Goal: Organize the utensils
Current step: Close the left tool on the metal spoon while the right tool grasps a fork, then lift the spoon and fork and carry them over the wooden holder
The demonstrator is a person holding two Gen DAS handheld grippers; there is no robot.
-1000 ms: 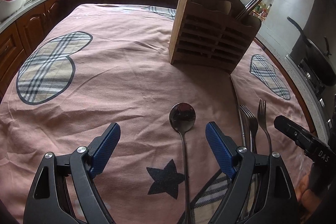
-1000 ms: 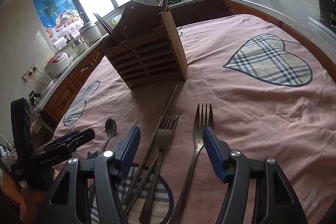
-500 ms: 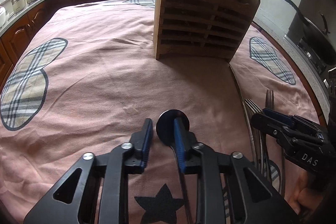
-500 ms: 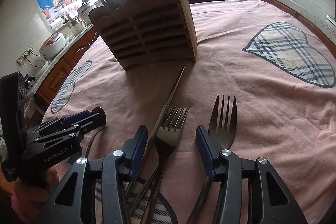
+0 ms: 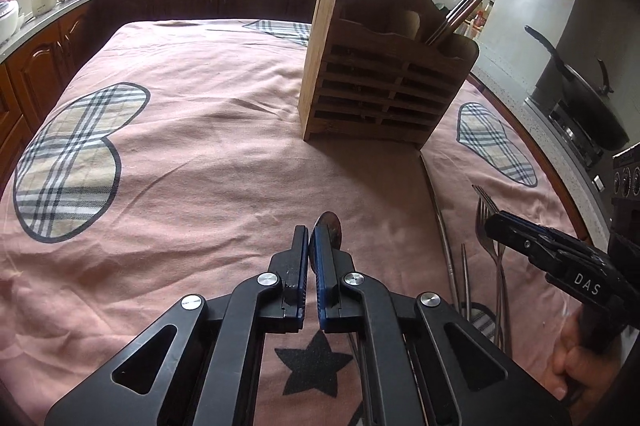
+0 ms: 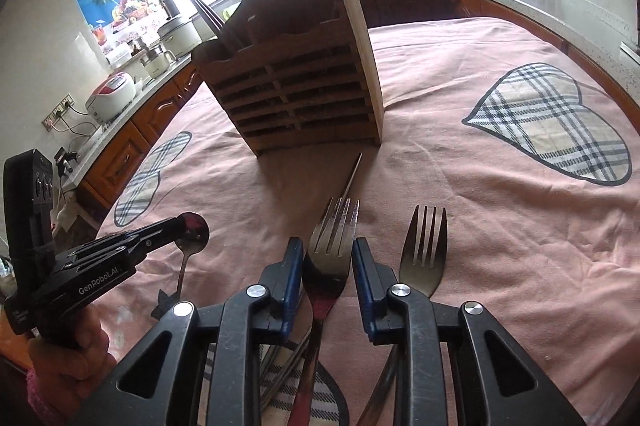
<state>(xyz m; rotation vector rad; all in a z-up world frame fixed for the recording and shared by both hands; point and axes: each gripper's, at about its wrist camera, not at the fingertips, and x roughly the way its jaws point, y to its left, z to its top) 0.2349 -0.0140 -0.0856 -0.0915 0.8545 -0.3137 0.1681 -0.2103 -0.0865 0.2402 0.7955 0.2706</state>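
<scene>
Left wrist view: left gripper [image 5: 309,240], black frame w/ blue pads, has just clamped down on the neck of the small shiny metal spoon [image 5: 329,228]; pads nearly touching, bowl poking out just past the tips, handle running back under the frame over the black star print. The spoon looks lifted slightly at the bowl end, tho can't tell if the handle has cleared the pink cloth w/ plaid hearts [image 5: 200,154]. The slatted wooden utensil holder [image 5: 380,94] stands upright further back, chopsticks already sticking out of its right compartment. The right gripper [image 5: 490,224] sits low at the right edge over the forks. Right wrist view: the right gripper's fingers have just been narrowing around the steel fork with the wide neck [image 6: 334,246]; small gaps are visible either side of the fork, so not pressing yet, fork lying flat btwn them. A second, darker steel fork [image 6: 424,250] lies just beside the right pad, and a long thin metal chopstick [image 6: 352,178] runs from under the first fork's tines twd the holder. Risks: the spoon is pinched on a thin, slick neck, so it could pivot or slip when raised; closing on the fork may nudge its neighbour or drag the chopstick tangled beneath; both grippers heading for the holder at once could collide or knock it over.
</scene>
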